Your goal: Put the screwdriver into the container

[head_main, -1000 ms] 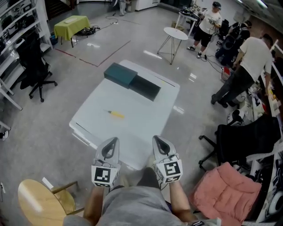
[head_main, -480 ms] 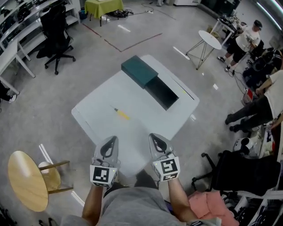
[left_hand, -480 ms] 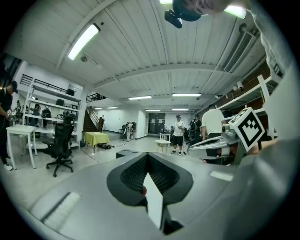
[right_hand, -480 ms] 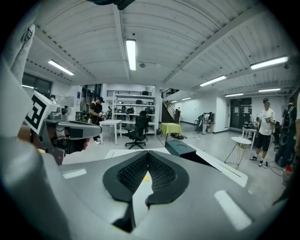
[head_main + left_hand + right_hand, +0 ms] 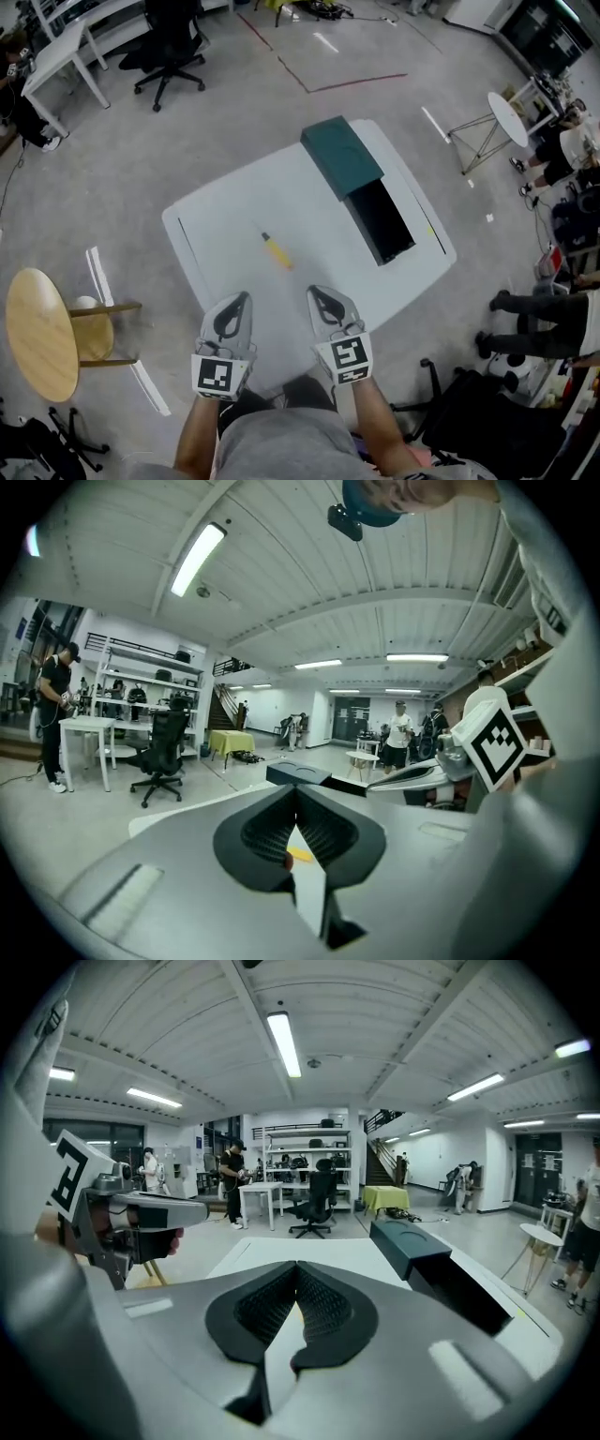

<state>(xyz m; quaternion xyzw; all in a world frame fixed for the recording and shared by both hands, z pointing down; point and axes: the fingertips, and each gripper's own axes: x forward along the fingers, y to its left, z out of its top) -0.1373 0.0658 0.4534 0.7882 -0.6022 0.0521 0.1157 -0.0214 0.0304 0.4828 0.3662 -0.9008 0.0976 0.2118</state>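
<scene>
Screwdriver on table, container open

Yellow screwdriver laid mid white bench, apart from dark open container at right; green lid butted against far end. Left tongs, right tongs held side by side over near edge.

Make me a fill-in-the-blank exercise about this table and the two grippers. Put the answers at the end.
The screwdriver on the white table has a ____ handle.
The black container stands ____, with its dark green lid next to it.
The left gripper and the right gripper both have their jaws ____, holding nothing.
Missing words: yellow; open; shut.
</scene>
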